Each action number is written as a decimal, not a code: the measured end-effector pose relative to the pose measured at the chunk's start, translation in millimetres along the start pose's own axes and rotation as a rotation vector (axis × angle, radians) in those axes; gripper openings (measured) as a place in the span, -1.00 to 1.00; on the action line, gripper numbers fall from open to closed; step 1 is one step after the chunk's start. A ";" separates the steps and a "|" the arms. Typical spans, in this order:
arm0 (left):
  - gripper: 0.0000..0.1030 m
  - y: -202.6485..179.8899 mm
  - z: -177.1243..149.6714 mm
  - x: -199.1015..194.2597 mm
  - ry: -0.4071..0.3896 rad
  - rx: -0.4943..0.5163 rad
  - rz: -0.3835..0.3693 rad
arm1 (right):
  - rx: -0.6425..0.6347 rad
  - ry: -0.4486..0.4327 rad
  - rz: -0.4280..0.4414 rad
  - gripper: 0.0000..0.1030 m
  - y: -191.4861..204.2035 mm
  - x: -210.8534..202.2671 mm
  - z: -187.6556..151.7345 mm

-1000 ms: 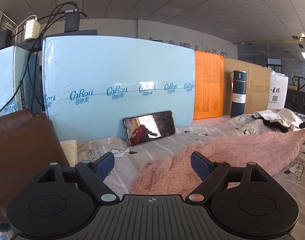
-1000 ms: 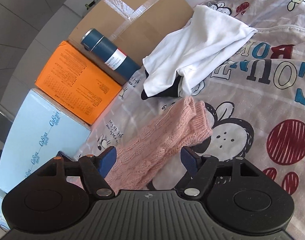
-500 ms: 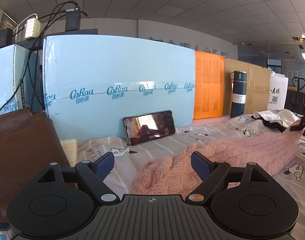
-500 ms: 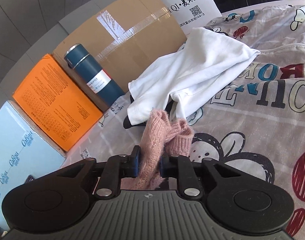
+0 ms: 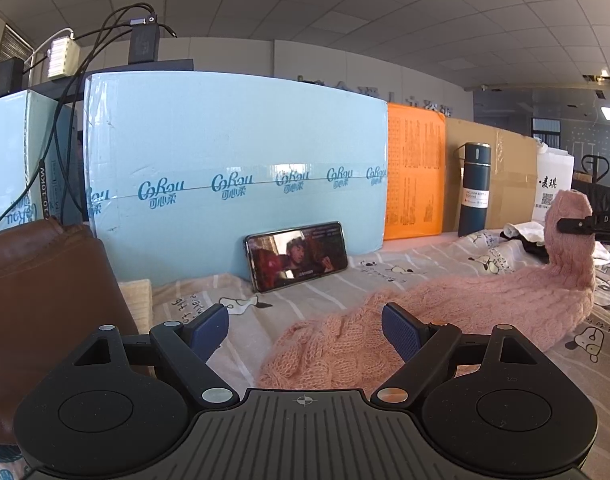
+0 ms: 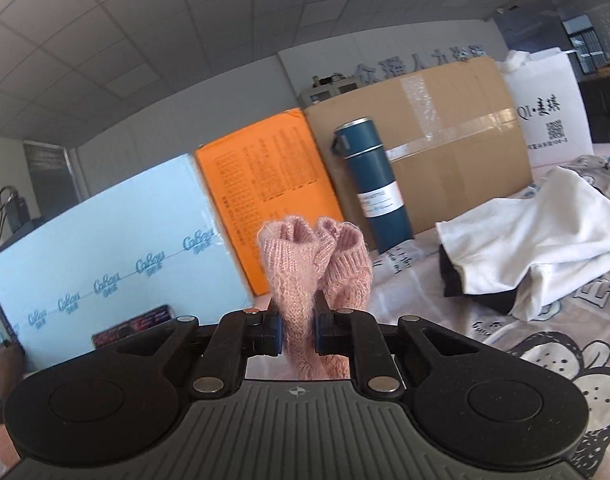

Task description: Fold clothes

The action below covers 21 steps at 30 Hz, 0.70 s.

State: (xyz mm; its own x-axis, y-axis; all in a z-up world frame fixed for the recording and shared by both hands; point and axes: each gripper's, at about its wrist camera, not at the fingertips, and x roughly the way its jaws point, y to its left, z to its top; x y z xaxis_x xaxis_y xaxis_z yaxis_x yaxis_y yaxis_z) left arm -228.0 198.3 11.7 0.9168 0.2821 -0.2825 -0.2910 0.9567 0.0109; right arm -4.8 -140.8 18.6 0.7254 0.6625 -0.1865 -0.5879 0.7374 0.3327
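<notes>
**Right gripper lifts sweater sleeve**

The right gripper [image 6: 297, 330] is raised, its 2 jaws clamped on the cuff of the pink cable-knit sweater [image 5: 445, 312], whose body lies on the cartoon-print bedsheet [image 5: 417, 268]. The left gripper [image 5: 303, 330] sits low, jaws apart over the knit. A white cloth garment [image 6: 537, 244] and a tall teal metal flask [image 6: 375, 192] stand beyond.

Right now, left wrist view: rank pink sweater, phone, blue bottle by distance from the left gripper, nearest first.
From the left gripper:
1. Pink sweater: its near end lies between the open fingers, toward the right.
2. Phone: straight ahead, propped against the light blue box.
3. Blue bottle: far right, standing by the cardboard box.
</notes>
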 end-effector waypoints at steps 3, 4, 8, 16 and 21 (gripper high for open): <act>0.68 0.4 0.2 -0.2 0.000 -0.001 -0.001 | -0.087 0.061 0.028 -0.76 20.9 11.9 -12.7; 0.68 0.3 0.0 0.0 0.002 -0.001 -0.001 | -0.118 0.080 0.036 -0.76 26.8 15.0 -17.0; 0.68 0.0 -0.7 0.9 0.009 0.000 -0.002 | -0.227 0.153 0.080 -0.64 46.5 19.8 -31.5; 0.68 0.2 -1.0 1.6 0.012 -0.002 -0.006 | -0.238 0.108 0.237 0.25 56.3 0.9 -29.5; 0.68 -0.6 -1.6 1.6 0.015 0.001 -0.009 | -0.180 0.146 0.193 0.46 45.5 15.0 -25.2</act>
State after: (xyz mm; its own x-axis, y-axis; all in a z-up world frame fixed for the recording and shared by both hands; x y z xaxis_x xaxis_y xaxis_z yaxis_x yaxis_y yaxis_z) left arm -226.8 198.1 9.8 0.9153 0.2725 -0.2966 -0.2826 0.9592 0.0090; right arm -29.7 -94.0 7.7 0.5426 0.7950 -0.2713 -0.7733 0.5989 0.2084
